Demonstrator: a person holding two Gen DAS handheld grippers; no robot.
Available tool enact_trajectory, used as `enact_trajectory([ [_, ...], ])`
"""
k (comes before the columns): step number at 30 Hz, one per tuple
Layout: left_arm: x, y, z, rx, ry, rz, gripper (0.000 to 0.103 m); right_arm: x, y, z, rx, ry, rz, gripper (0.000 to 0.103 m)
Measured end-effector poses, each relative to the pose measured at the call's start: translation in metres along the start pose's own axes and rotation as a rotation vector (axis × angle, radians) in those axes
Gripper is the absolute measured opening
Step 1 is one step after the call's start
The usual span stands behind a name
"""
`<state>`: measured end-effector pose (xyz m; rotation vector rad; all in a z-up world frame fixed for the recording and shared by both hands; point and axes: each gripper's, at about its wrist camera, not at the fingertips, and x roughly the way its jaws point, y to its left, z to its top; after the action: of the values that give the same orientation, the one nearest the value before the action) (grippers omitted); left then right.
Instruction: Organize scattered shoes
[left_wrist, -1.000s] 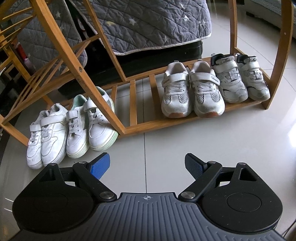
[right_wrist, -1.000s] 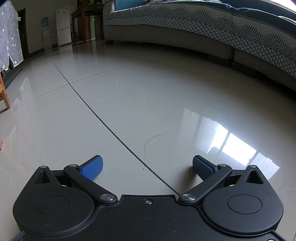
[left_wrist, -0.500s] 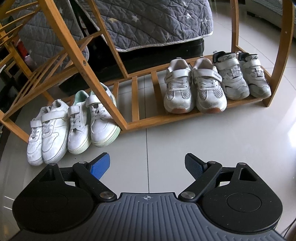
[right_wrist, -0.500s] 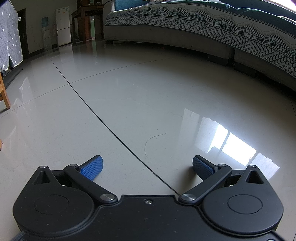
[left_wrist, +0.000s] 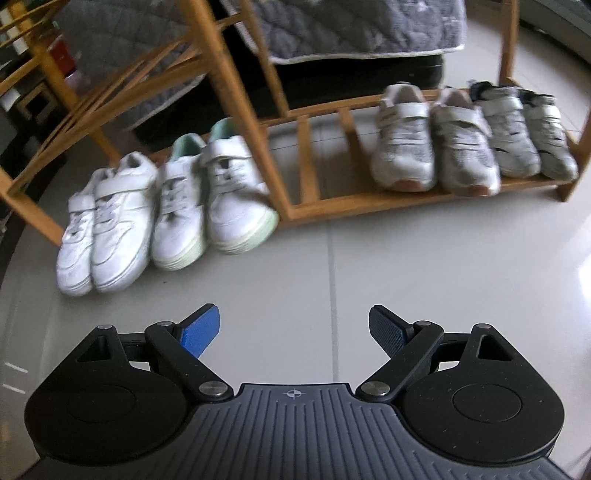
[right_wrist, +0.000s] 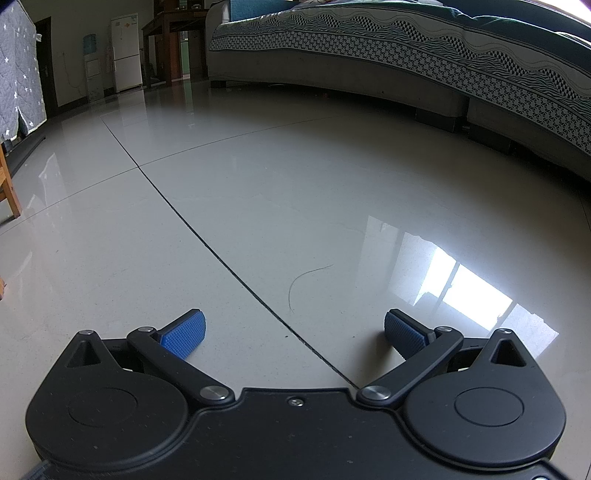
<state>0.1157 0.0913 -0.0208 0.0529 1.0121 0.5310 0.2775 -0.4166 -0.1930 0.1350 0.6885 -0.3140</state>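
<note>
Blue pads mark the left gripper, which hangs over pale floor tiles with its jaws spread wide and nothing between them. Beyond it, toward eleven o'clock, two pairs of shoes stand on the floor with toes facing the camera: an all-white pair farthest left, and just beside it a white pair with mint-green soles, whose right-hand shoe rests against a slanted leg of the wooden rack. Farther off, toward one o'clock, a white-and-grey mesh pair sits on the rack's low slatted shelf, and a grey strap pair stands close beside it at the shelf's right end. A grey quilted cover hangs over the rack at twelve o'clock. The view is blurred, so finer detail on the shoes cannot be told. The right gripper is likewise wide open and empty above bare glossy floor, with a sofa far off at one o'clock.
</note>
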Motion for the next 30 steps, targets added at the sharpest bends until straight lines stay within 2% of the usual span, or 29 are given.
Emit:
enact_trajectory([
  [10, 0.036, 0.065, -0.031, -0.107, 0.068, 0.063, 0.089, 0.0, 0.0, 0.0, 0.0, 0.0, 0.0, 0.103],
  [19, 0.08, 0.14, -0.083, -0.258, 0.177, 0.138, 0.089, 0.0, 0.0, 0.0, 0.0, 0.0, 0.0, 0.103],
  [25, 0.102, 0.194, -0.13, -0.439, 0.265, 0.177, 0.089, 0.0, 0.0, 0.0, 0.0, 0.0, 0.0, 0.103],
  [28, 0.104, 0.222, -0.151, -0.511, 0.259, 0.195, 0.089, 0.0, 0.0, 0.0, 0.0, 0.0, 0.0, 0.103],
  [30, 0.103, 0.247, -0.166, -0.573, 0.239, 0.238, 0.089, 0.0, 0.0, 0.0, 0.0, 0.0, 0.0, 0.103],
])
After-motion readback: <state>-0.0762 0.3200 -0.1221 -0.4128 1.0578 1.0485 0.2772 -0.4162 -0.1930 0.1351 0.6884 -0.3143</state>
